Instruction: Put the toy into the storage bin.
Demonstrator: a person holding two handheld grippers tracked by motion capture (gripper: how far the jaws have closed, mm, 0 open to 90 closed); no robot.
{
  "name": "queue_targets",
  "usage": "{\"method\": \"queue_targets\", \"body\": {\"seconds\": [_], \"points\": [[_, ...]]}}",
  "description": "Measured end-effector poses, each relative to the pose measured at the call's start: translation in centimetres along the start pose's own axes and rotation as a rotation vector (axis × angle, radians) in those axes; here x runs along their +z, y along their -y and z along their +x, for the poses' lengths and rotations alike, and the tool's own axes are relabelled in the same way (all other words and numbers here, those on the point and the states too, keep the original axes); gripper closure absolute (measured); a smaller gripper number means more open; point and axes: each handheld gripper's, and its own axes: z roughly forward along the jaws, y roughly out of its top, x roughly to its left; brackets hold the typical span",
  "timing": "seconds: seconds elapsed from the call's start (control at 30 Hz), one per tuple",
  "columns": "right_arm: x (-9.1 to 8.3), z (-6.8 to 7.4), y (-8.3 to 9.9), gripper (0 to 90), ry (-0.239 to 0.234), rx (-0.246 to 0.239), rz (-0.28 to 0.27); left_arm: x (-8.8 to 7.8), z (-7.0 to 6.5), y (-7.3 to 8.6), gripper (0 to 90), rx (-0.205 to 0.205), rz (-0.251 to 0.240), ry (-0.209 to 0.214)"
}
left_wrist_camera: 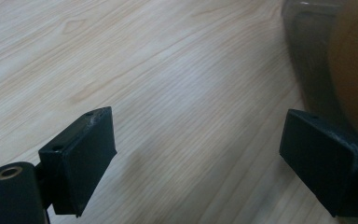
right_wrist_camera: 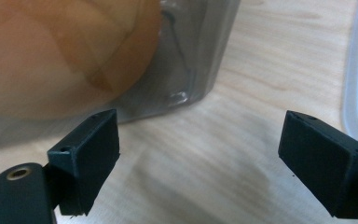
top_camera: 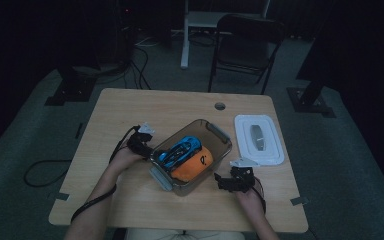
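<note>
A clear smoky plastic box sits at an angle in the middle of the wooden table. Inside lie a blue and black object and an orange one. My left gripper rests low at the box's left side, jaws wide apart over bare wood with nothing between them; the box wall shows at the right of its view. My right gripper is at the box's near right corner, also open and empty, with the box wall and the orange object just ahead.
A white lid lies flat on the table to the right of the box, its edge in the right gripper view. A cable hole is near the far edge. A folding chair stands behind the table.
</note>
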Motion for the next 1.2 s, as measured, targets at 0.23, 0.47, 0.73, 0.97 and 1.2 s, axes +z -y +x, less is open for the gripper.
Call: {"method": "queue_targets", "body": {"seconds": [0.23,0.47,0.73,0.97,1.2], "points": [[0.0,0.0,-0.5,12.0,0.029,-0.001,-0.016,-0.3,-0.4,0.2,10.8,-0.005,-0.007,-0.011],[0.1,-0.3,-0.5,12.1,0.031,0.002,-0.022,-0.9,-2.0,0.7,10.7,0.026,0.005,0.003],[0.2,-0.2,-0.6,12.7,0.024,0.000,-0.040,-1.6,-3.7,1.4,10.7,0.038,0.017,0.005],[0.1,-0.5,-0.8,13.3,0.027,-0.032,-0.043,-1.9,-5.4,1.8,10.0,0.043,0.008,-0.013],[0.1,-0.8,-0.7,14.5,0.014,-0.037,-0.047,-2.0,-6.5,2.1,10.0,0.042,0.012,-0.044]]}}
